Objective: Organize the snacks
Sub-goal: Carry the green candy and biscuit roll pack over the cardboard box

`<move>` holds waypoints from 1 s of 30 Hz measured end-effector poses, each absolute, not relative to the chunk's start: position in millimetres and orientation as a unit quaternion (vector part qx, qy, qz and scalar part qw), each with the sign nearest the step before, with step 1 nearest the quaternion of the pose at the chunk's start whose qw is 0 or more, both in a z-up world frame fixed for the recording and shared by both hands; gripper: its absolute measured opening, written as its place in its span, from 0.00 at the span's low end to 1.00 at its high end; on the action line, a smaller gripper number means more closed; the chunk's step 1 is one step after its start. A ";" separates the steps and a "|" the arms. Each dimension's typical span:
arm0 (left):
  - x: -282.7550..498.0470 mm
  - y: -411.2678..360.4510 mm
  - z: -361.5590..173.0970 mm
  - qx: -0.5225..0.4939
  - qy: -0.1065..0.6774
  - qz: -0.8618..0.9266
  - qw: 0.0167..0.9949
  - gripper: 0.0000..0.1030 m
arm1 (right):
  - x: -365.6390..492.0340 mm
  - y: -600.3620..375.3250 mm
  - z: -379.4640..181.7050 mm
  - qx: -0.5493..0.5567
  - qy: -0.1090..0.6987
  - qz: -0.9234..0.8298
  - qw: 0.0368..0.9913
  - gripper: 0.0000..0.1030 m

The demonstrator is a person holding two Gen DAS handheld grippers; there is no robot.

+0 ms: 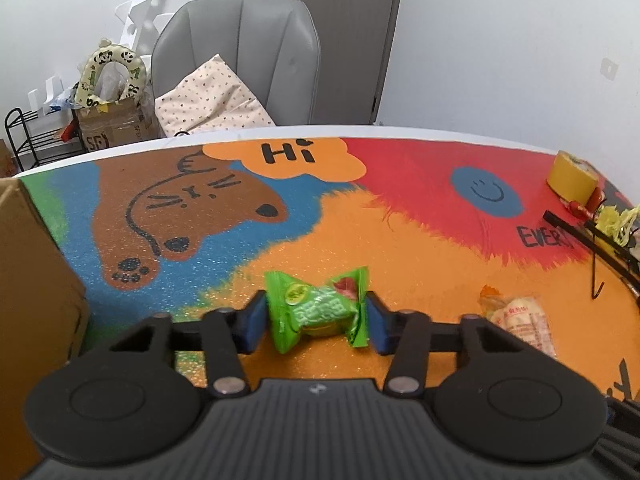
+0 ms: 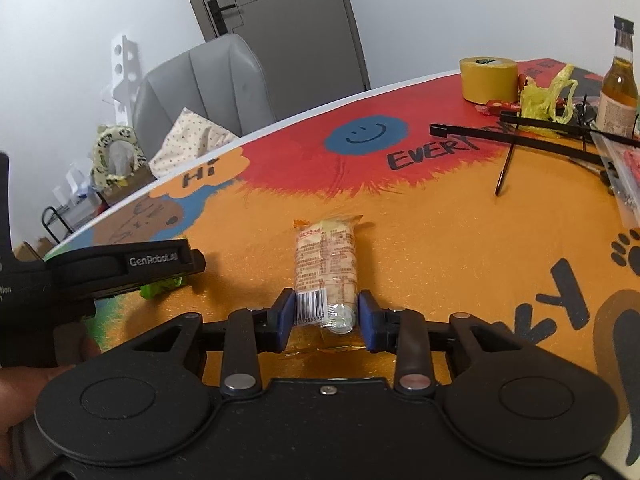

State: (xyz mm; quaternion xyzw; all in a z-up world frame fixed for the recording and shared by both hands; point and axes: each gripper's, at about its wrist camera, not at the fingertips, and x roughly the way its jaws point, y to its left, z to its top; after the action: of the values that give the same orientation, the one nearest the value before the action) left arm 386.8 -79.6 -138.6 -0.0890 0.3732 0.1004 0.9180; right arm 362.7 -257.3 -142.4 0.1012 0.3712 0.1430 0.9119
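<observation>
Cardboard box: stands at the far left of the mat, left of the green snack; what it holds cannot be seen.
Left gripper: its blue pads sit against both twisted ends of the green snack, apparently clenched on it, right of the bear drawing.
Green snack: still low over the orange patch of the mat (lifted or resting cannot be told).
Right gripper: jaws stand either side of the pale wrapped snack, close to its barcode end; whether they squeeze it cannot be told.
Pale wrapped snack: lies on the mat, right of the green snack.
Progress: early by the look of it; both snacks are still on the mat, neither put away.
</observation>
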 end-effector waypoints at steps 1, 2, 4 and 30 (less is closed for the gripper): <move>384.6 -78.8 -137.1 -0.091 0.373 0.095 0.918 0.37 | 361.1 -257.6 -141.6 0.103 0.370 0.142 0.912 0.31; 381.4 -78.8 -135.3 -0.090 0.373 0.090 0.919 0.36 | 359.1 -258.2 -141.0 0.106 0.370 0.141 0.912 0.31; 376.6 -78.1 -132.5 -0.093 0.376 0.082 0.918 0.35 | 354.8 -258.3 -138.4 0.108 0.367 0.140 0.913 0.31; 281.6 -54.3 -69.5 -0.087 0.337 0.035 0.937 0.34 | 298.5 -233.9 -80.8 0.115 0.315 0.170 0.927 0.31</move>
State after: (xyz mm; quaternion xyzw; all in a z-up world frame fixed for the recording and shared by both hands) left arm 281.6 -54.3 -69.5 -0.0874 0.3366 0.0346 0.9370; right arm 298.5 -233.9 -80.8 0.1145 0.3145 0.1704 0.9268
